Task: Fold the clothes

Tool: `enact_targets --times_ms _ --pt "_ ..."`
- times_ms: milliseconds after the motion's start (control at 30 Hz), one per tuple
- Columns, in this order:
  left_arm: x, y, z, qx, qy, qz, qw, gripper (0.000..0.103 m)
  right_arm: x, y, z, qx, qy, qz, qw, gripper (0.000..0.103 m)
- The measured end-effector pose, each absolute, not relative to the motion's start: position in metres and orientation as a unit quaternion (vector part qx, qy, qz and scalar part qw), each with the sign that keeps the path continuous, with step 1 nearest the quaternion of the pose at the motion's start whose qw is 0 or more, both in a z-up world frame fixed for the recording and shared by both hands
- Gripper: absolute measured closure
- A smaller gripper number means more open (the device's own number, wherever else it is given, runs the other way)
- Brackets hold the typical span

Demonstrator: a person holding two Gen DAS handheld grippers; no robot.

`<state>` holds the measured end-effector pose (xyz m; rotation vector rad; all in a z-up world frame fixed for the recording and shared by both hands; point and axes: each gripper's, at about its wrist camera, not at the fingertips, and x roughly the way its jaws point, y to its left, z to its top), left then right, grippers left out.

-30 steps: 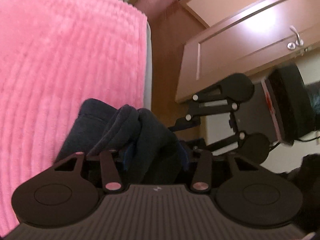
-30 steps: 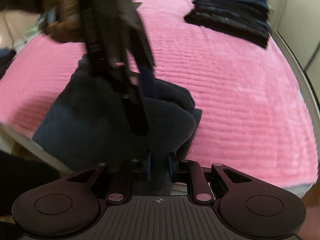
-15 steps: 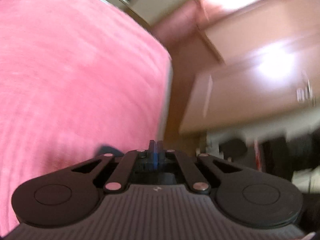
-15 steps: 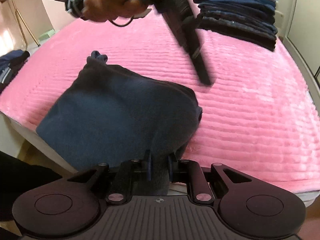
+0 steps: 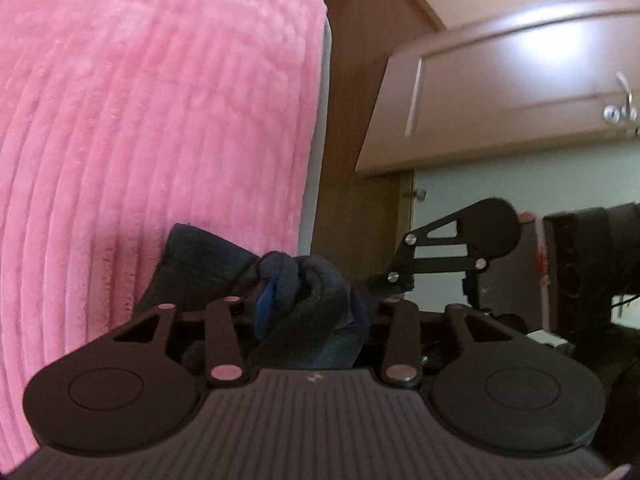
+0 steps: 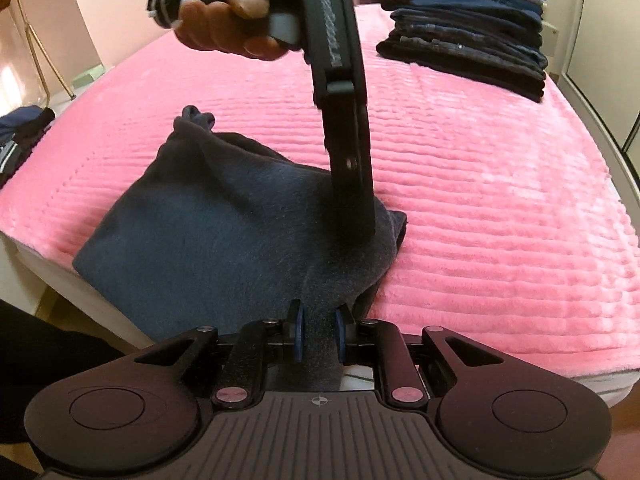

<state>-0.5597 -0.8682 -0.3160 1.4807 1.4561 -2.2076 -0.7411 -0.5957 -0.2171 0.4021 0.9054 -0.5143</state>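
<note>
A dark navy garment [image 6: 224, 232] lies folded at the near edge of the pink ribbed blanket [image 6: 480, 200]. My right gripper [image 6: 319, 336] is shut on its near corner, with cloth pinched between the blue pads. A hand [image 6: 228, 20] holds my left gripper [image 6: 354, 216] nose-down on the garment's right fold. In the left wrist view its jaws stand wide apart around a bunched ridge of the garment [image 5: 320, 280]; one blue pad [image 5: 264, 308] shows and the other is hidden by cloth. The right gripper [image 5: 384, 280] appears side-on just beyond.
A stack of folded dark clothes [image 6: 472, 52] sits at the far right of the bed. More clothes [image 6: 20, 132] lie off the bed's left side. A wooden cabinet door [image 5: 520, 80] and the floor lie past the bed edge [image 5: 316, 160].
Half a second ago the left gripper was lifted off the garment with its jaws shut. It has come back down on the right fold with its jaws apart. The right gripper kept its hold.
</note>
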Motion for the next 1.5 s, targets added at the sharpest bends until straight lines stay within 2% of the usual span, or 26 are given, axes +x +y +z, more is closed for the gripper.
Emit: enact_targets --times_ms 100,200,367,433,467,500,700,800,1000,1067,1100,1133,1167,1200,1333,1467,1500 --pt "-0.557 -0.874 -0.289 0.472 0.443 -0.759 0.071 0.070 -0.740 -0.595 -0.216 0.194 0.426 -0.249 0.848 0.089" --pt "-0.554 -0.884 -0.273 0.411 0.464 -0.783 0.057 0.070 -0.738 -0.593 -0.216 0.192 0.425 -0.251 0.848 0.089" --pt "-0.569 -0.879 -0.318 0.465 0.483 -0.742 0.003 0.072 -0.739 -0.594 -0.218 0.186 0.429 -0.253 0.847 0.089" --pt "-0.558 -0.884 -0.333 0.466 0.497 -0.731 0.028 0.082 -0.741 -0.595 -0.221 0.190 0.426 -0.259 0.846 0.089" --pt "-0.551 -0.888 -0.338 0.464 0.505 -0.726 0.045 0.082 -0.741 -0.597 -0.223 0.193 0.423 -0.262 0.846 0.089" --pt "-0.546 -0.890 -0.343 0.467 0.508 -0.722 0.054 0.080 -0.740 -0.599 -0.226 0.196 0.421 -0.264 0.845 0.089" --pt "-0.542 -0.891 -0.353 0.468 0.523 -0.711 0.050 0.079 -0.739 -0.599 -0.229 0.201 0.415 -0.275 0.843 0.088" --pt "-0.552 -0.891 -0.354 0.468 0.530 -0.706 0.035 0.071 -0.739 -0.587 -0.224 0.170 0.420 -0.274 0.849 0.088" --pt "-0.571 -0.891 -0.355 0.467 0.545 -0.696 0.003 0.062 -0.734 -0.577 -0.225 0.133 0.431 -0.270 0.851 0.088" --pt "-0.577 -0.891 -0.356 0.466 0.550 -0.693 -0.007 0.068 -0.733 -0.576 -0.226 0.129 0.432 -0.269 0.851 0.088" --pt "-0.577 -0.893 -0.355 0.465 0.550 -0.694 0.001 0.085 -0.734 -0.576 -0.226 0.130 0.432 -0.270 0.851 0.088" --pt "-0.574 -0.895 -0.352 0.462 0.548 -0.697 0.020 0.095 -0.735 -0.576 -0.226 0.135 0.430 -0.273 0.850 0.088" --pt "-0.568 -0.899 -0.349 0.445 0.556 -0.701 0.041 0.097 -0.736 -0.575 -0.225 0.139 0.428 -0.277 0.849 0.089" --pt "-0.560 -0.904 -0.346 0.418 0.569 -0.706 0.063 0.103 -0.736 -0.575 -0.225 0.143 0.425 -0.280 0.849 0.089" --pt "-0.534 -0.923 -0.330 0.359 0.578 -0.717 0.151 0.103 -0.739 -0.577 -0.222 0.172 0.416 -0.292 0.844 0.089" --pt "-0.529 -0.923 -0.315 0.382 0.554 -0.725 0.146 0.101 -0.744 -0.587 -0.219 0.213 0.399 -0.304 0.838 0.089" --pt "-0.532 -0.916 -0.314 0.389 0.547 -0.730 0.128 0.094 -0.745 -0.589 -0.218 0.218 0.396 -0.305 0.838 0.089"
